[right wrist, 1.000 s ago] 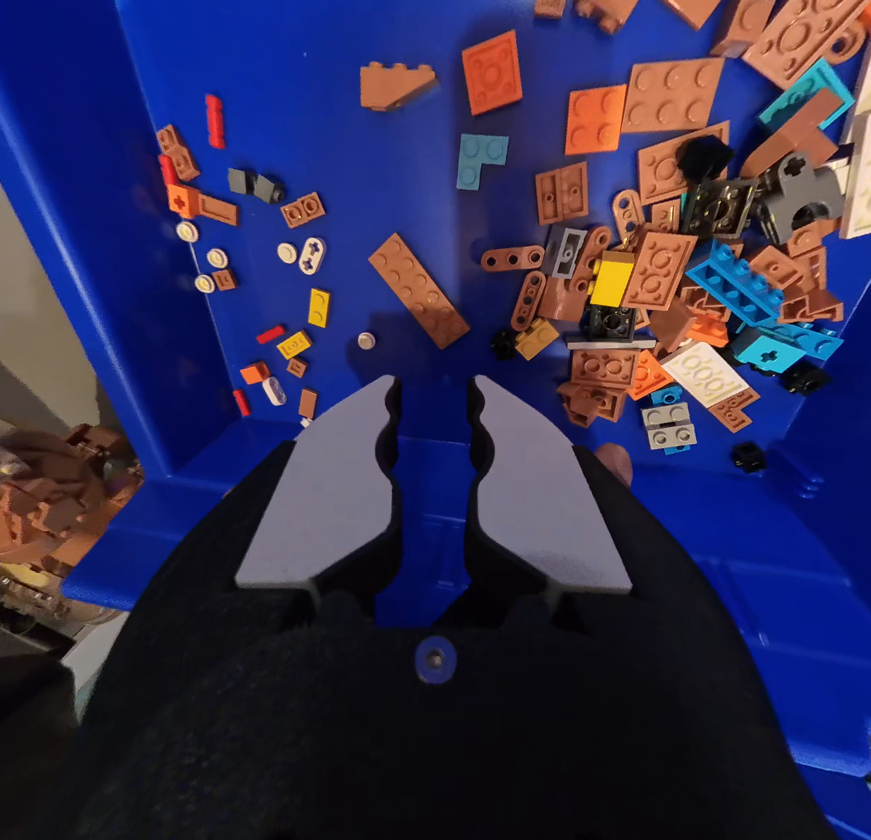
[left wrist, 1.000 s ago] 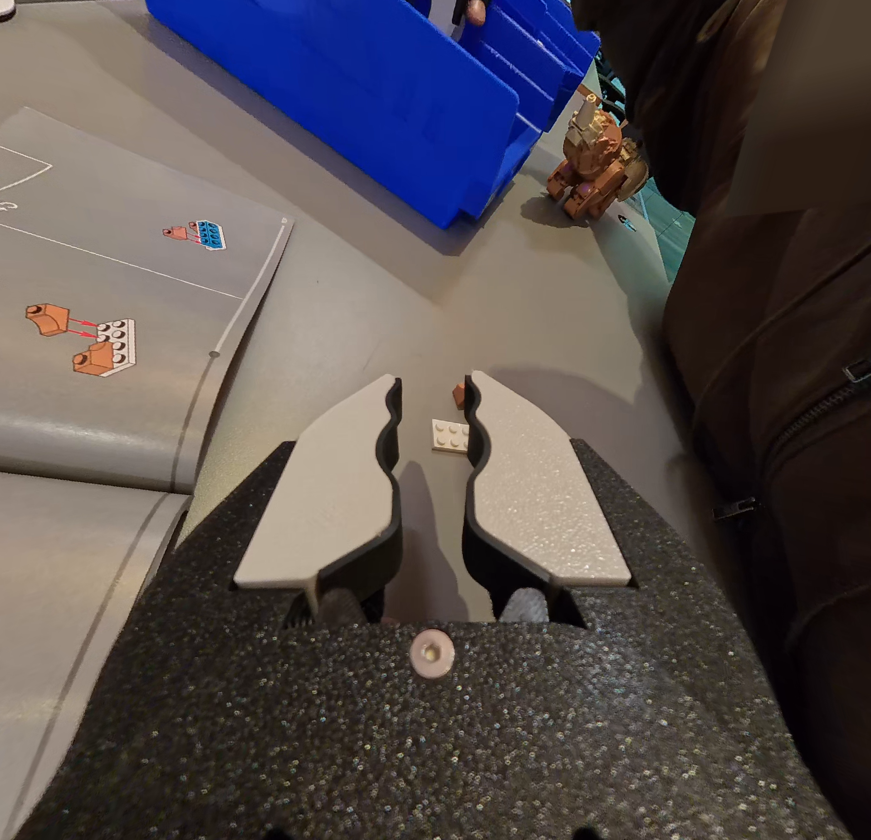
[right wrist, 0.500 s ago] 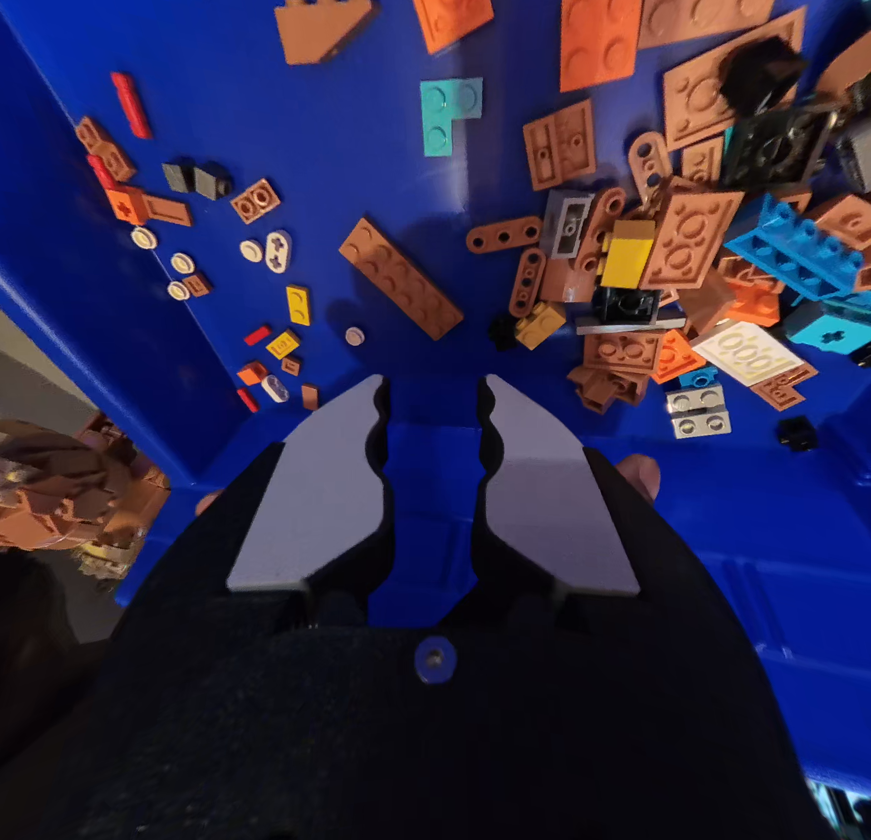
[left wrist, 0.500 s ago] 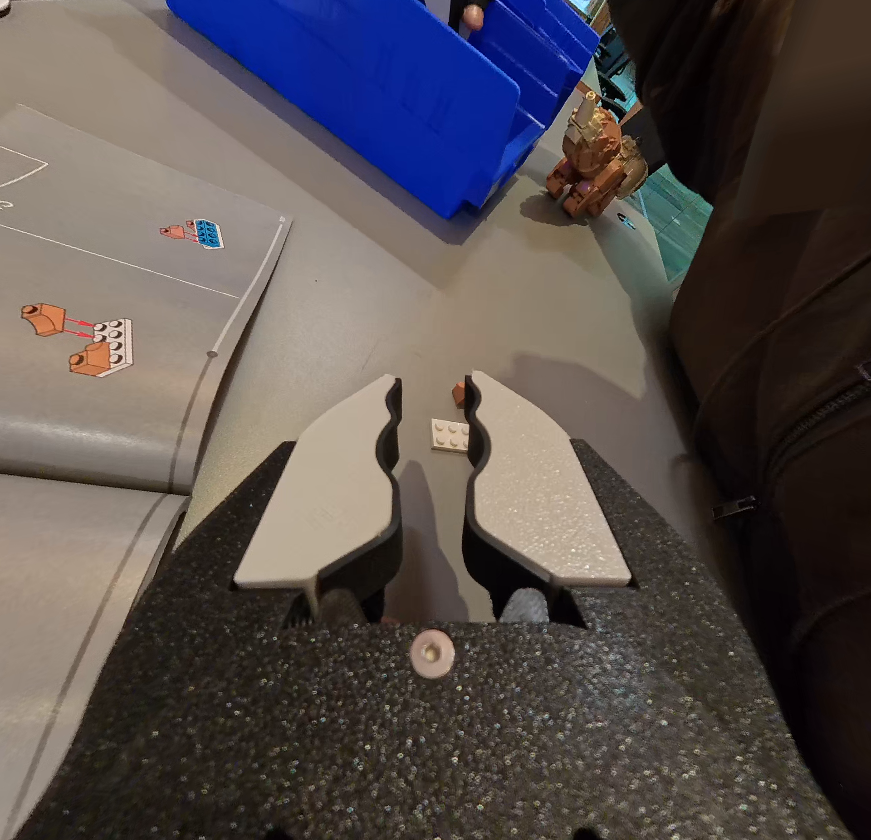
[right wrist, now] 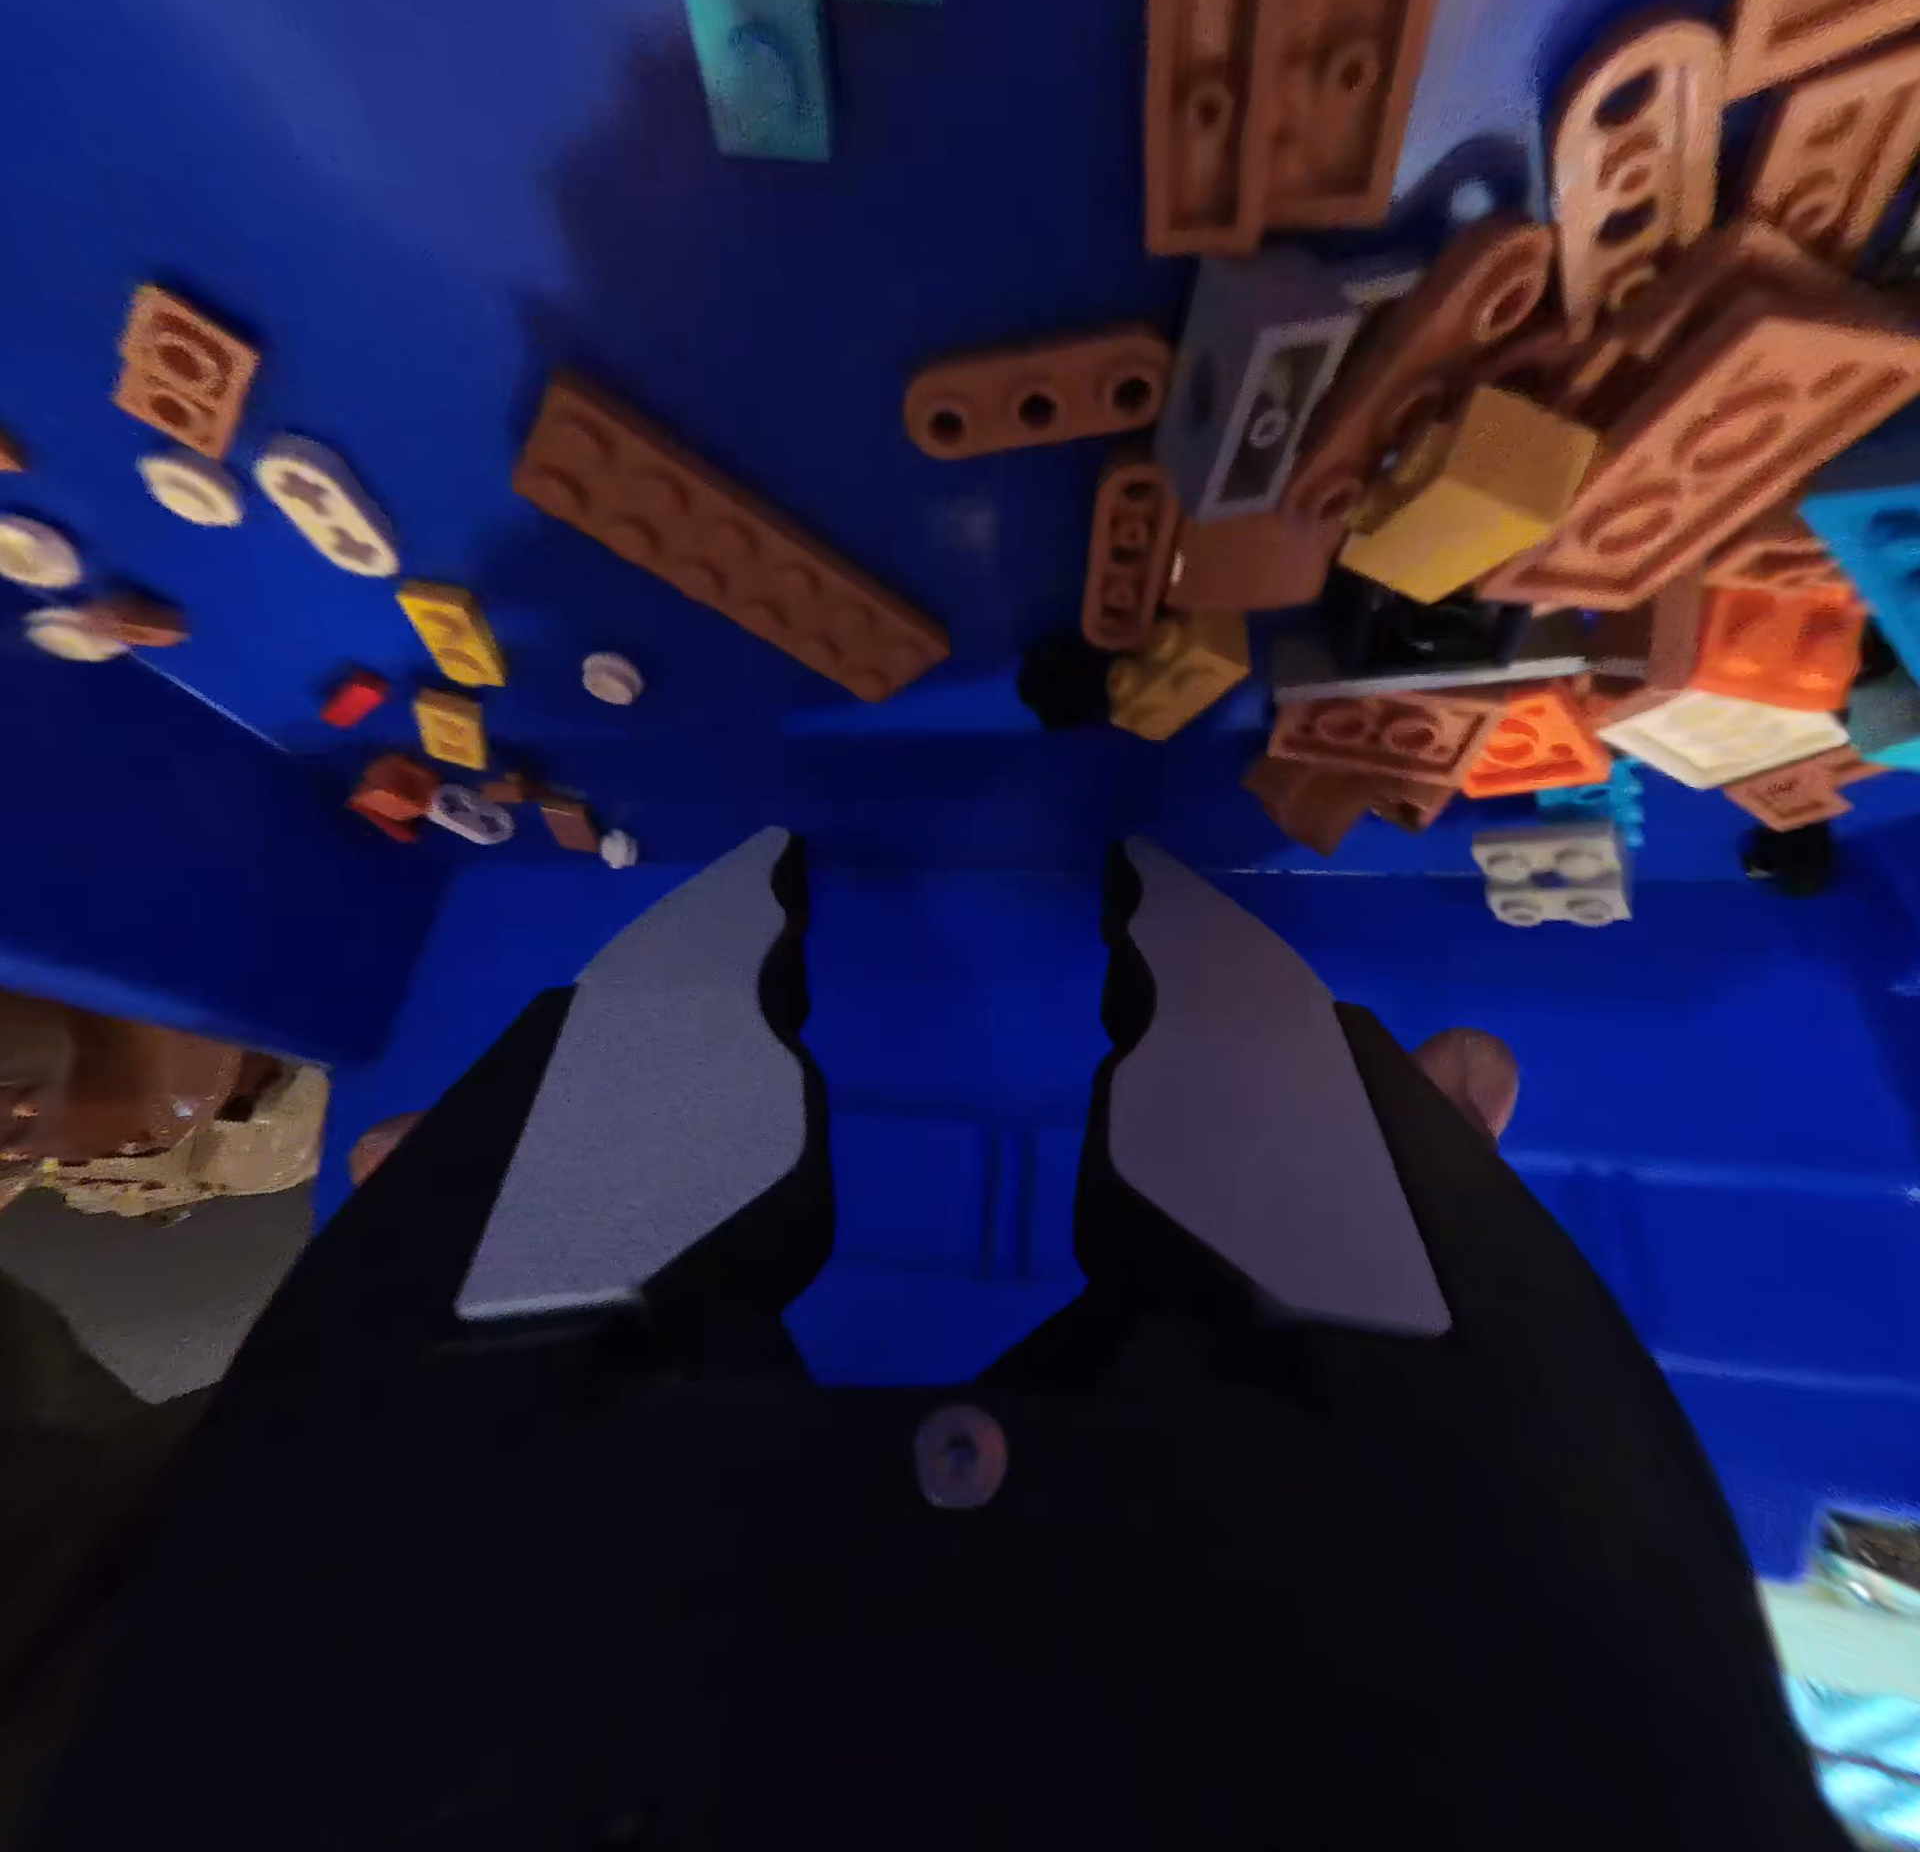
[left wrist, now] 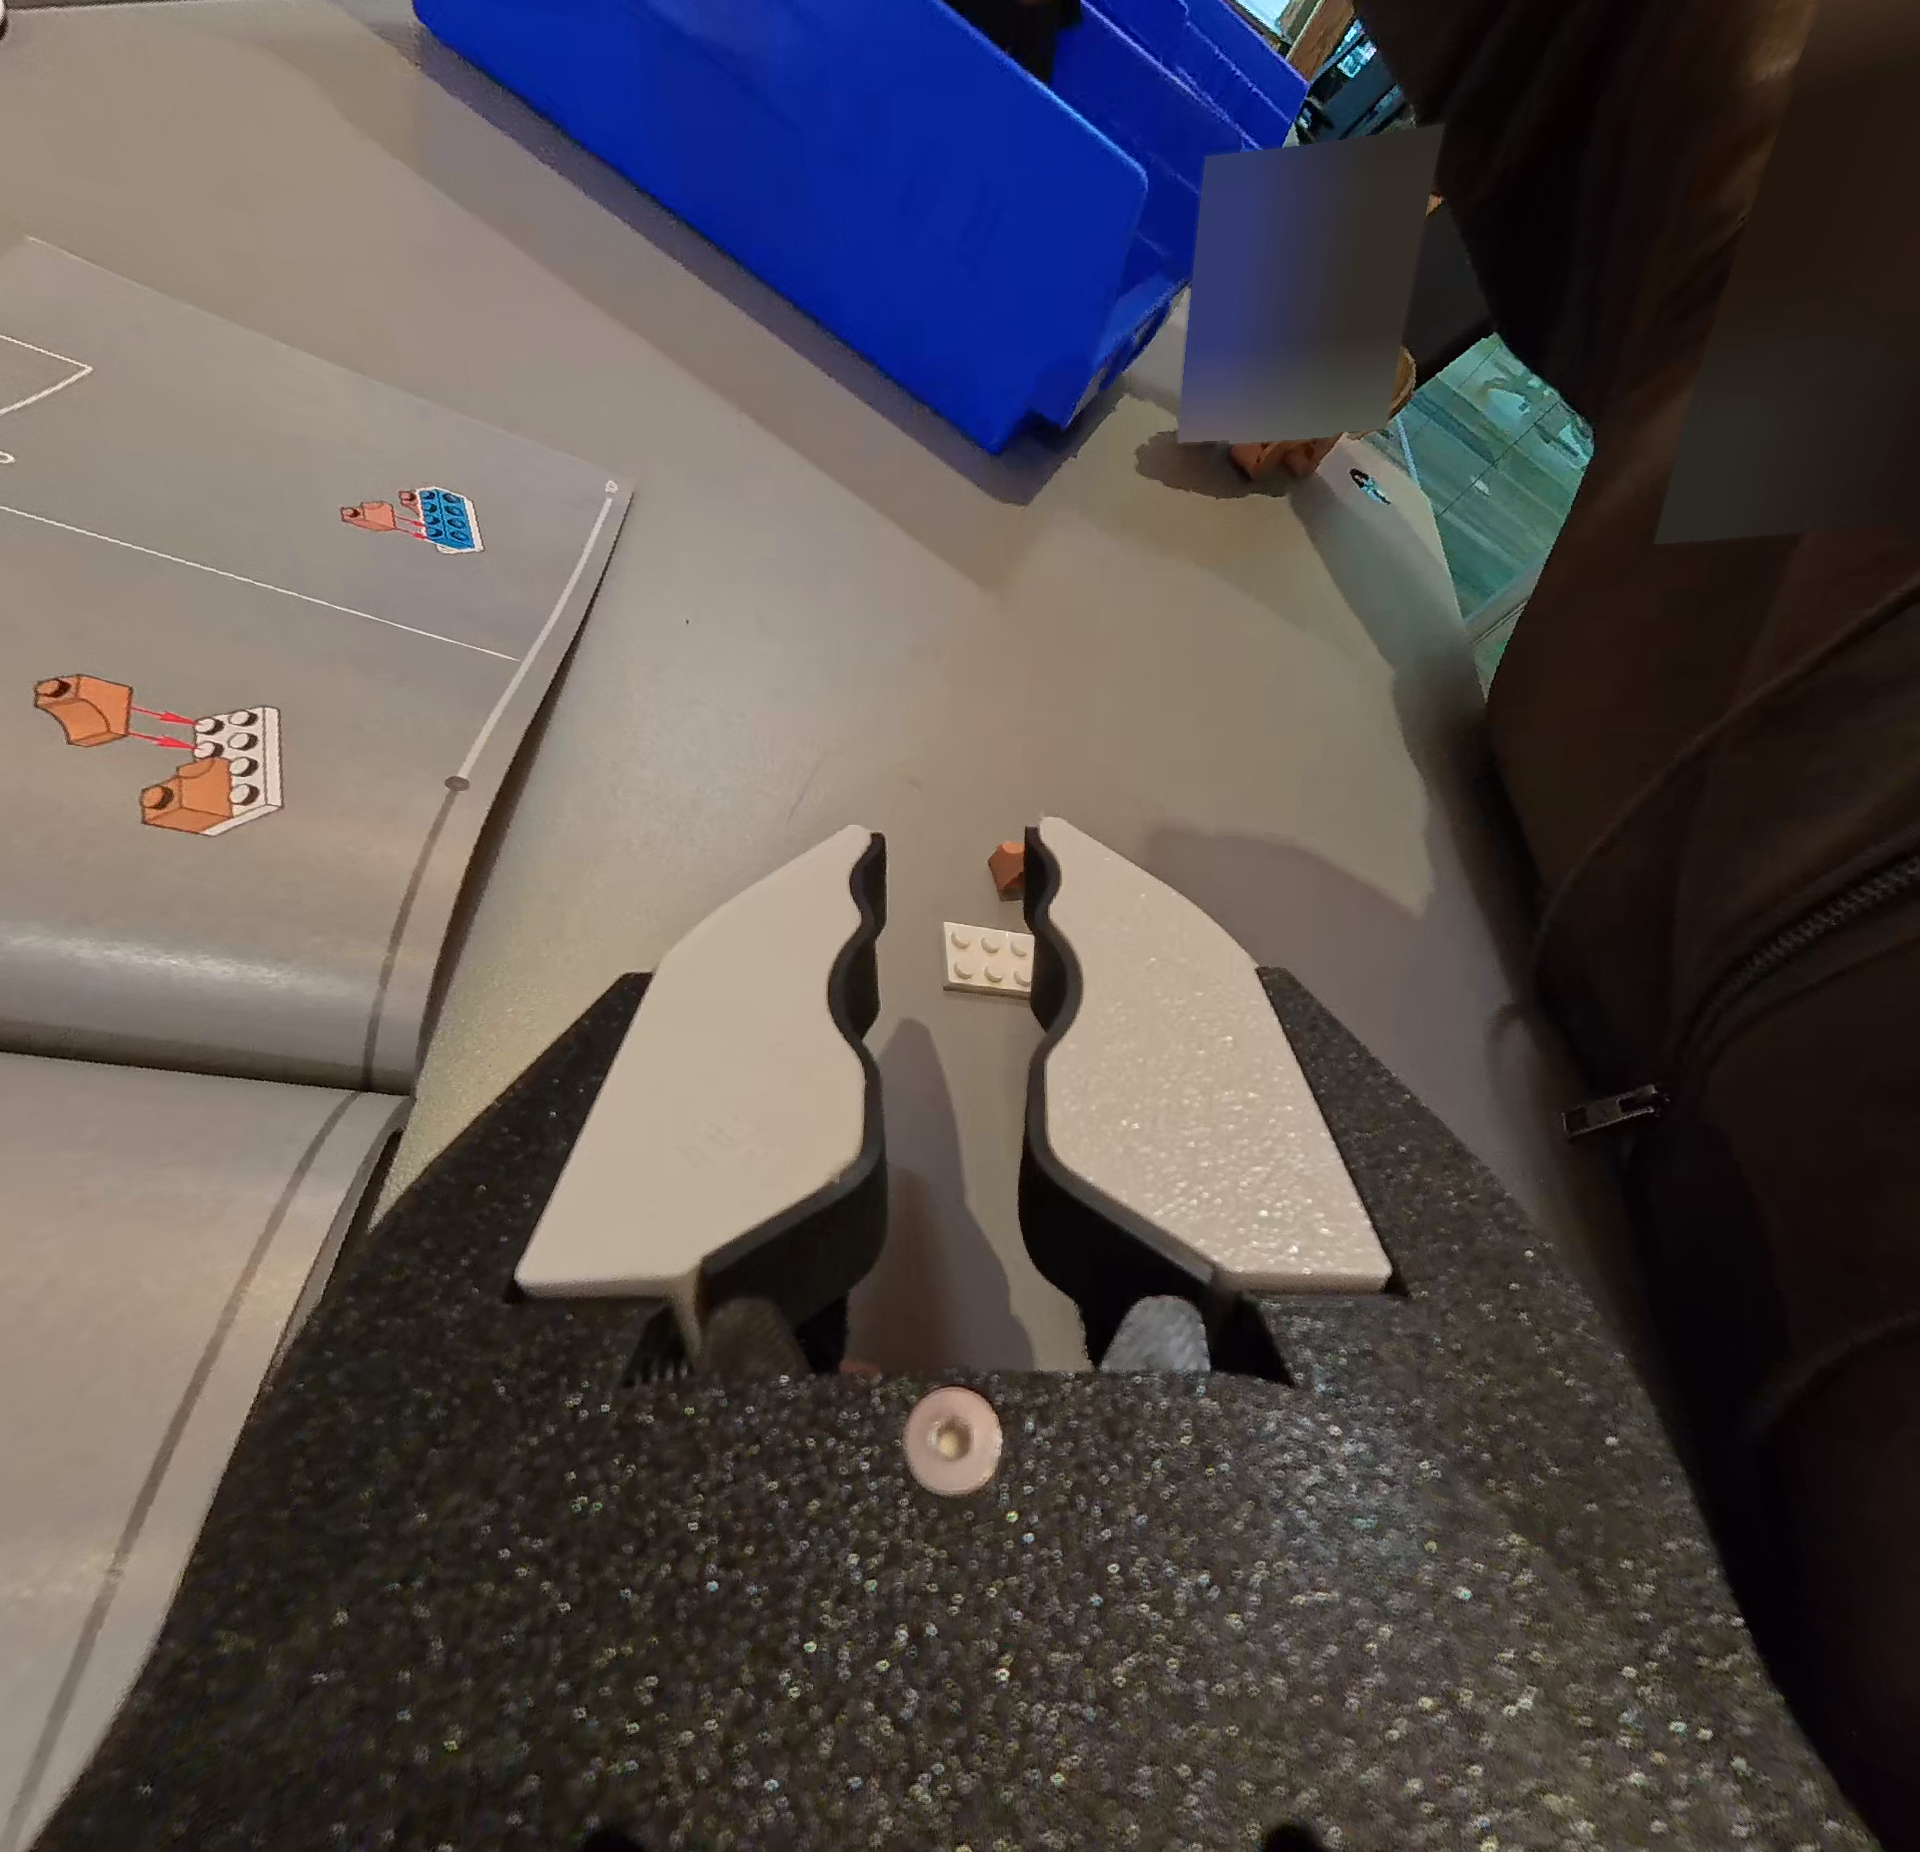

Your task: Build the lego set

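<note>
Right gripper (right wrist: 956, 857) wide, empty, inside bin (right wrist: 312, 192) over loose bricks, likely picking next piece. Left gripper (left wrist: 954, 846) narrow, empty, above white plate (left wrist: 985, 959) on desk (left wrist: 790, 680), ready to steady it.

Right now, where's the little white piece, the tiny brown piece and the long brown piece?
white plate (left wrist: 985, 959), left wrist view, studded top.
small brown piece (left wrist: 1006, 867), left wrist view, sloped face.
long brown plate (right wrist: 727, 540), right wrist view, middle of top.

Plate (left wrist: 987, 959) on table (left wrist: 790, 680), small brick (left wrist: 1006, 867) just behind (booklet (left wrist: 260, 680) left, bin (left wrist: 831, 171) beyond).
</note>
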{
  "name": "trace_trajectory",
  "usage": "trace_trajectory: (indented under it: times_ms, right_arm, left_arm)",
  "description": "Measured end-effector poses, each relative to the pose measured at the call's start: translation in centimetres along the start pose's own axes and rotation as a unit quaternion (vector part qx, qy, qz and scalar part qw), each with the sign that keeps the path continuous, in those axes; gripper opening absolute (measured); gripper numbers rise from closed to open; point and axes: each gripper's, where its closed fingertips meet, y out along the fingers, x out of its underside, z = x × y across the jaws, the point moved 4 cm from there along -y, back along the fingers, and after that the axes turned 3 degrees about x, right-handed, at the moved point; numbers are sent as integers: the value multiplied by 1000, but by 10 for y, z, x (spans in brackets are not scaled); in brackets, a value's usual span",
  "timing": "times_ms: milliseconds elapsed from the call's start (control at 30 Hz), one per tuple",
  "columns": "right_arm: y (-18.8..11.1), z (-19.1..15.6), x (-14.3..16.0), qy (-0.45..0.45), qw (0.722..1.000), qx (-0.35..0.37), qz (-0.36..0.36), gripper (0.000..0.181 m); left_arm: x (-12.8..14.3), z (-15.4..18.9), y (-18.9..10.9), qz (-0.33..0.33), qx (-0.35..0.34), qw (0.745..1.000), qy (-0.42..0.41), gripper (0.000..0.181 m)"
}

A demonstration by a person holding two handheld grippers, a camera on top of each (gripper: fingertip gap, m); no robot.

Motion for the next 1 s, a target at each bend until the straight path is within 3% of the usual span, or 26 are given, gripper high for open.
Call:
trace_trajectory:
  times_ms: [100, 233, 333, 433, 533, 733, 1000]
  right_arm:
    - [-8, 2, -2, 0, 998, -20, 58, 56]
    - [-37, 9, -11, -22, 981, -24, 194, 53]
    - [-60, 40, -21, -9, 955, 53, 292, 46]
    - [-75, 70, -26, 3, 927, 152, 344, 38]
    - [-74, 87, -31, -2, 914, 213, 345, 26]
    - [-71, 93, -42, -1, 913, 218, 345, 16]
    - [-61, 93, -51, -42, 930, 219, 293, 17]
  left_arm:
    - [0, 0, 0, 1, 1, 1000, 1, 25]
    - [0, 0, 0, -2, 2, 1000, -1, 25]
    - [1, 0, 0, -3, 2, 1000, -1, 25]
    - [0, 0, 0, -2, 0, 1000, -1, 25]
    - [0, 0, 0, -1, -1, 1000, -1, 25]
    - [0, -1, 0, -1, 0, 1000, -3, 25]
    - [0, 0, 0, -3, 0, 1000, 0, 25]
